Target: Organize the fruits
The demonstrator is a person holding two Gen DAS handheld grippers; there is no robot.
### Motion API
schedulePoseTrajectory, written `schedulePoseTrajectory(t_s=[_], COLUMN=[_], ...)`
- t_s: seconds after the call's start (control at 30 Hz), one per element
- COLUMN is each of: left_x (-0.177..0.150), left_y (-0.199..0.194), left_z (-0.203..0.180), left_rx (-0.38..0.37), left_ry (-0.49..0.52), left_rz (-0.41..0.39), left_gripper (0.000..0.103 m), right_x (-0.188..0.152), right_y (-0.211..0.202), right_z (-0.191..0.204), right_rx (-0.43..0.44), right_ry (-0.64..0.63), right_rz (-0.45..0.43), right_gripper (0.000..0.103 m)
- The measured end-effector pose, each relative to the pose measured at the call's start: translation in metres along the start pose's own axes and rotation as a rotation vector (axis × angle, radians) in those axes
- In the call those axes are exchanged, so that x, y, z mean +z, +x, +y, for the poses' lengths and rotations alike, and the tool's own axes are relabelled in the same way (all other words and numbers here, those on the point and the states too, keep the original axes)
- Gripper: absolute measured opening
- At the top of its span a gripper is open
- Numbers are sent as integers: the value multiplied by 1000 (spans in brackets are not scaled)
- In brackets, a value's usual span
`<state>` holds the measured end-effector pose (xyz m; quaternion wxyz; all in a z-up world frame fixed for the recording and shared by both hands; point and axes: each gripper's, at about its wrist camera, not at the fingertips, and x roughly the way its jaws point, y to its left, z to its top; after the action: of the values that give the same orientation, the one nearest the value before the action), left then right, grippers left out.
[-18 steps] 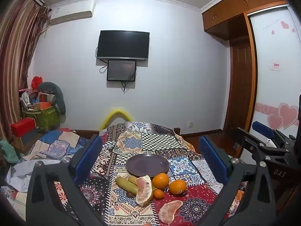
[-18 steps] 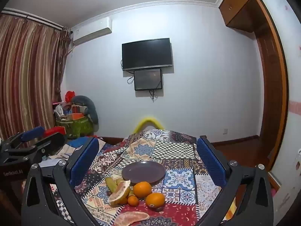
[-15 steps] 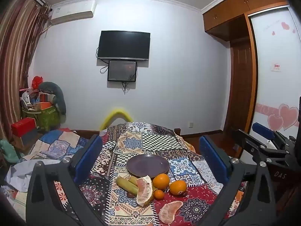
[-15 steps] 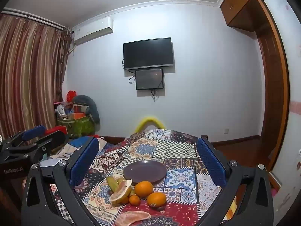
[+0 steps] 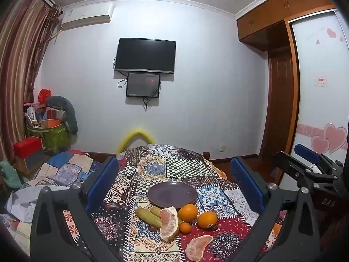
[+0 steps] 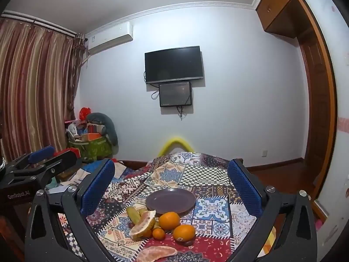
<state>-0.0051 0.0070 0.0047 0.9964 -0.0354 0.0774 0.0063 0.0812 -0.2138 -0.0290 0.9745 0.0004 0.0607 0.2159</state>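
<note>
Your left gripper point(image 5: 174, 181) is spread wide with nothing between its blue-padded fingers point(image 5: 102, 183), and your right gripper point(image 6: 172, 181) is spread just as wide and equally unloaded; both hang above the near end of the patchwork-patterned tablecloth point(image 5: 187, 168), apart from all the fruit. Nearest you lies a peeled pomelo segment, pale pink and curved point(image 5: 197, 247), flat on the red patch of cloth. Just beyond it a second pomelo wedge with its pith still on point(image 5: 169, 222) stands tilted on edge, leaning against two green-yellow sugarcane-like stalks point(image 5: 148, 215) to its left. A small orange tangerine point(image 5: 185, 227) sits just beside that wedge on its right, and behind it are two larger round oranges: one point(image 5: 188, 212) touching the plate's near rim, the other point(image 5: 207, 219) to its right with a sticker low on its skin. Small dark fruits peek out beside the stalks and the right orange; you cannot tell what they are. Past the pile rests a round dark purple plate point(image 5: 172, 194) holding nothing. Farther off, a yellow curved foam piece point(image 5: 136, 138) rises behind the table's far edge, and a black wall-mounted television point(image 5: 145, 55) hangs above a smaller dark screen point(image 5: 142, 85).
</note>
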Motion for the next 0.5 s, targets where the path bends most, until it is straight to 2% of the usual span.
schedulePoseTrajectory(t_s=[0.5], left_x=[0], left_y=[1], left_z=[2], left_rx=[11], left_ry=[-7], left_rz=[9], left_gripper=[103], right_x=[-5], right_y=[4], right_z=[-8], right_rx=[14], right_ry=[15], right_rz=[10], right_gripper=[103])
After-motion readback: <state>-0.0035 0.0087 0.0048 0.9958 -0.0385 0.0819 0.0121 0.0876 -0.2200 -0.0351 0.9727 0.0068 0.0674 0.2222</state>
